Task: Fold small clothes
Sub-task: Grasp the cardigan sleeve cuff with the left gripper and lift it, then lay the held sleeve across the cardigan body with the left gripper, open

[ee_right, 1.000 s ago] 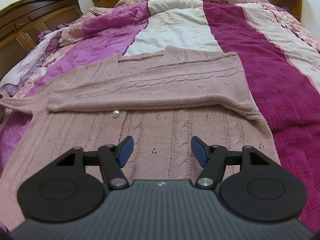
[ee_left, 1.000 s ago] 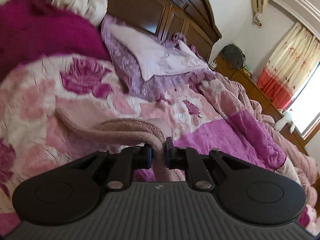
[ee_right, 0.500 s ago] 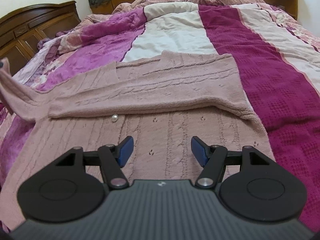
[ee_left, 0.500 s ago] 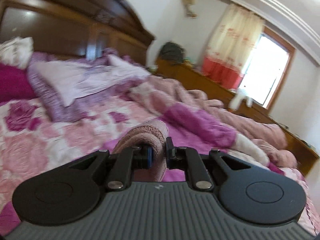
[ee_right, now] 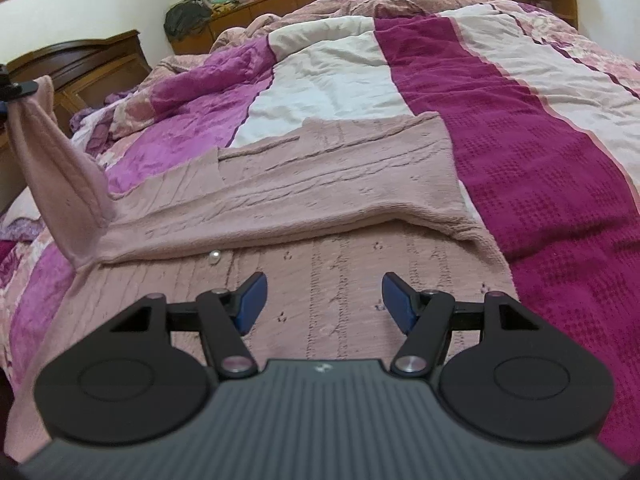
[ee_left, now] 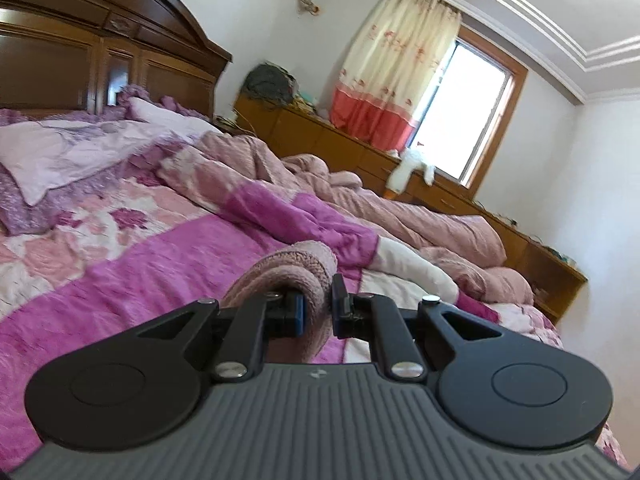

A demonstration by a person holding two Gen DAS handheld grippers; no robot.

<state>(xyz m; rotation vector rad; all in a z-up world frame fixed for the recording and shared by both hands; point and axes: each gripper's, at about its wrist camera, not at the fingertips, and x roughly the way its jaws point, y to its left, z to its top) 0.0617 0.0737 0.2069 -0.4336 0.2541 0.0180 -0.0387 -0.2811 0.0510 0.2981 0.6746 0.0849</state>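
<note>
Dusty-pink cable-knit cardigan lies spread on the bed's striped magenta, white and purple quilt, its far part folded over with the fold edge running across just beyond a small pearl button. One sleeve rises off the bed at the left edge of the right wrist view, its cuff clenched in the left tool. The right tool hovers low over the cardigan's near panel, fingers spread wide and released. Open quilt stretches right of the cardigan's edge; rumpled pink bedding and a wooden headboard bound the far sides.
</note>
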